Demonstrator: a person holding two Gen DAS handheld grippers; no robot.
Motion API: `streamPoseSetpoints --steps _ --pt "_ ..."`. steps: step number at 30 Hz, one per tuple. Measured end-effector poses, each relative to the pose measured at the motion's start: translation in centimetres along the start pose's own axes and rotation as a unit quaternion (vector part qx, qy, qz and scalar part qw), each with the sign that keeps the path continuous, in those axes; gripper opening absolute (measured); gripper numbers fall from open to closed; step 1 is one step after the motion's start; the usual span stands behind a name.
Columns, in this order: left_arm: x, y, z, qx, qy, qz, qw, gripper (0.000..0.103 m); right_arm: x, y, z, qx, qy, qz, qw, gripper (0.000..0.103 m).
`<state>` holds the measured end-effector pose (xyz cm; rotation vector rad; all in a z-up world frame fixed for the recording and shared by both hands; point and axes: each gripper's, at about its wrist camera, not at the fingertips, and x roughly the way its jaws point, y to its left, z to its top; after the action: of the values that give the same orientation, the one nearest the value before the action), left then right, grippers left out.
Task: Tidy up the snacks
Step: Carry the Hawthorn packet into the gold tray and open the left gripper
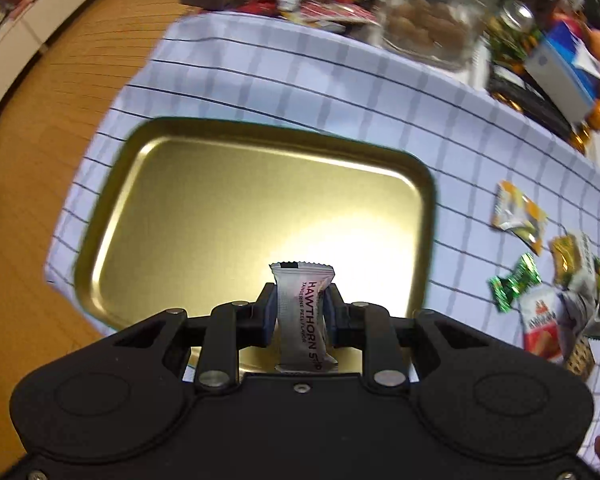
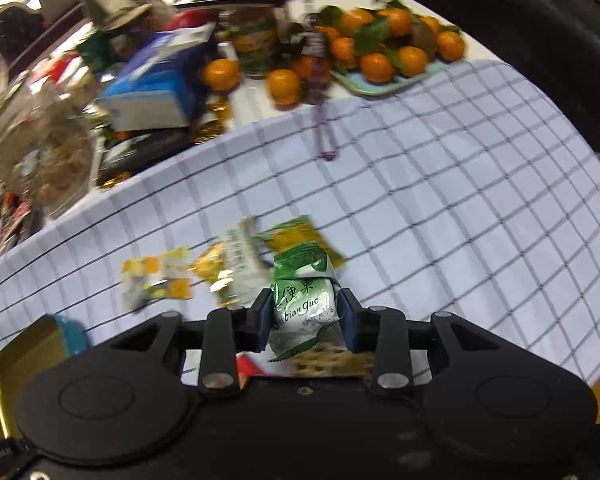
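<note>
My left gripper (image 1: 301, 312) is shut on a silver hawthorn strip packet (image 1: 302, 316), held upright above the near edge of the gold tray (image 1: 172, 184), whose floor is bare. My right gripper (image 2: 305, 314) is shut on a green and white candy packet (image 2: 302, 304), lifted over the checked cloth (image 2: 440, 200). Below and behind it lie several loose wrapped snacks (image 2: 236, 264). The same pile of snacks (image 1: 548, 280) shows at the right in the left wrist view. A corner of the gold tray (image 2: 16, 364) appears at the lower left of the right wrist view.
Clutter lines the far edge of the table: a glass jar of biscuits (image 1: 428, 20), boxes (image 1: 560, 72), red packets (image 1: 328, 4) and a tray of tangerines (image 2: 388, 48). A purple bead string (image 2: 326, 132) lies on the cloth. Wooden floor (image 1: 40, 160) lies left of the table.
</note>
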<state>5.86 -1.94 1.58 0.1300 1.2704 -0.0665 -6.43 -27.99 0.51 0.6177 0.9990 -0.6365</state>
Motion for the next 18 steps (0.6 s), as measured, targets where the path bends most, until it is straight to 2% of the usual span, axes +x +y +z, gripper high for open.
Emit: streamPoseSetpoints --steps 5,11,14,18 --pt "-0.8 3.6 1.9 -0.026 -0.022 0.039 0.9986 0.031 -1.4 4.4 -1.8 -0.064 -0.016 0.066 0.996 0.037" --pt "-0.1 6.4 2.7 -0.019 -0.035 0.085 0.9956 0.032 -3.1 8.5 -4.5 -0.135 -0.024 0.123 0.983 0.037" --pt "0.9 7.8 2.5 -0.028 -0.027 0.084 0.9957 0.032 -3.3 10.1 -5.6 -0.147 -0.009 0.16 0.976 0.037" --pt "2.5 9.1 1.8 -0.03 0.007 0.06 0.9977 0.032 -2.8 11.8 -6.8 -0.164 0.002 0.183 0.969 0.037"
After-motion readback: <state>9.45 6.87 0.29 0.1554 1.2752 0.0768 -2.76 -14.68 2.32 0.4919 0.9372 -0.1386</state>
